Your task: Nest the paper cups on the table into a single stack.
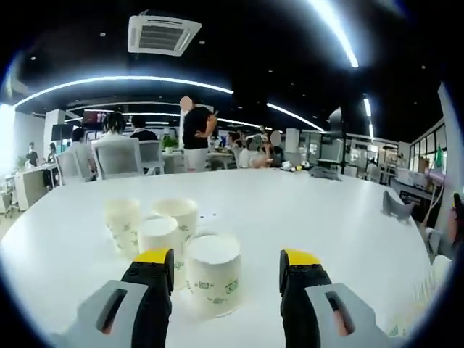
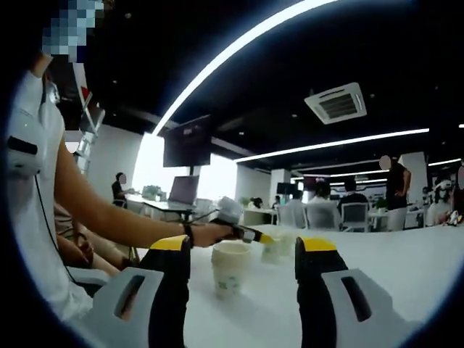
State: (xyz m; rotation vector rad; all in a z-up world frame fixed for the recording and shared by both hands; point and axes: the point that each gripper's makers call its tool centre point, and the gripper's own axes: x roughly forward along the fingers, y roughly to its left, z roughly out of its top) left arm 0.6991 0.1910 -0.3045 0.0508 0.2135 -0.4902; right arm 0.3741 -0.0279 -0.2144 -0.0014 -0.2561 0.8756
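Note:
Several white paper cups with green print stand on the white table (image 1: 290, 210). In the left gripper view the nearest cup (image 1: 213, 274) is just ahead of my left gripper (image 1: 228, 259), close to its left jaw and untouched. Three more cups (image 1: 176, 216) cluster behind it to the left. My left gripper is open with a wide gap. In the right gripper view my right gripper (image 2: 245, 250) is open too, and one cup (image 2: 230, 268) stands ahead between its jaws. Beyond it are other cups (image 2: 278, 248) and the left gripper (image 2: 250, 234) held in a hand.
The person's bare arm (image 2: 109, 214) reaches across from the left of the right gripper view. A grey object (image 1: 397, 206) lies at the table's far right edge. Office chairs (image 1: 119, 156) and people stand beyond the far edge.

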